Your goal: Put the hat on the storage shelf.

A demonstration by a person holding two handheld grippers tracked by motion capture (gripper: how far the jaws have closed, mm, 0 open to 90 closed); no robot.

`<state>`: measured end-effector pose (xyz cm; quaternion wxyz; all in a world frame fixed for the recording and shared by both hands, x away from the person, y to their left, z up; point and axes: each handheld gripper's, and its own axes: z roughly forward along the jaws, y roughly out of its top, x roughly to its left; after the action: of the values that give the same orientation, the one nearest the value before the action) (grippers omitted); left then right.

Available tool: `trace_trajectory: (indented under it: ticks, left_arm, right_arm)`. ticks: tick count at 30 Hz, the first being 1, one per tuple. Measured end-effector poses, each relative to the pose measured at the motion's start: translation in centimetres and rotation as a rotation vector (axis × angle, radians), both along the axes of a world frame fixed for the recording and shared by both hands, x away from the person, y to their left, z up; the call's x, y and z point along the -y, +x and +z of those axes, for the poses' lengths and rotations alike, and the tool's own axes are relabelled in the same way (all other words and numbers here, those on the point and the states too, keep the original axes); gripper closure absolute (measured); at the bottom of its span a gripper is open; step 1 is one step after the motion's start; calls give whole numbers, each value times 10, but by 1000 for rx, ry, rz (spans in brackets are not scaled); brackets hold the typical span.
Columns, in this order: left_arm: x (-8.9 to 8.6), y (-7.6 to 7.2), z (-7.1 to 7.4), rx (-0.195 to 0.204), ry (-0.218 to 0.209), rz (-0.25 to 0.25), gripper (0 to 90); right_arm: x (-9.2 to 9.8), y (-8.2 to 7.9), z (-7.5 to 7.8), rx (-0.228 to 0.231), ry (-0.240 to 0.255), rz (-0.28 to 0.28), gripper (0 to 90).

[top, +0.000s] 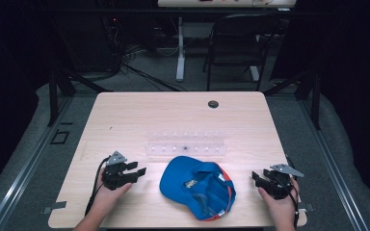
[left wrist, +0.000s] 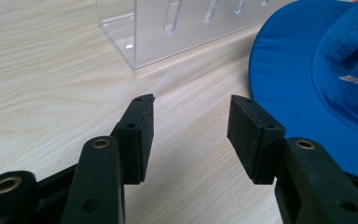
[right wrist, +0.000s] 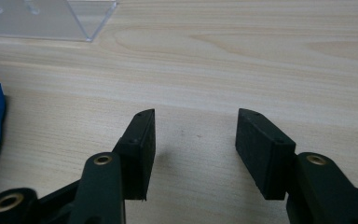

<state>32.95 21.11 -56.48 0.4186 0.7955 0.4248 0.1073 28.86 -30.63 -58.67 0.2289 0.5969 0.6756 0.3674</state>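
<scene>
I'm holding both grippers low near the table's (top: pixel 125 115) front edge: left gripper (top: pixel 136 172) and right gripper (top: pixel 257 178) w/ jaws gaping wide, empty. Blue cap (top: pixel 197 186) is lying upturned between them, clear rack (top: pixel 185 143) just behind. Risk, imo: a one-sided pinch is likely dragging soft fabric or nudging the rack.

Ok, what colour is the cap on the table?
Blue, with orange trim at its edge; the cap shows best in the high view.
</scene>
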Motion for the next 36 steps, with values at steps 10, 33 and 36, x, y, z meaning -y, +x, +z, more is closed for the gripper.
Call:
trace_trajectory:
  ticks: [10,33,36]
  left_arm:
    - [-1,-5,4,38,5,7,503]
    - [4,-10,7,64,42,-23,494]
    - [4,-10,7,64,39,-25,492]
  right_arm:
    - [-12,-12,14,-12,20,10,523]
    - [-27,-26,29,-49,153,105,526]
    - [-29,-28,32,-38,195,122,497]
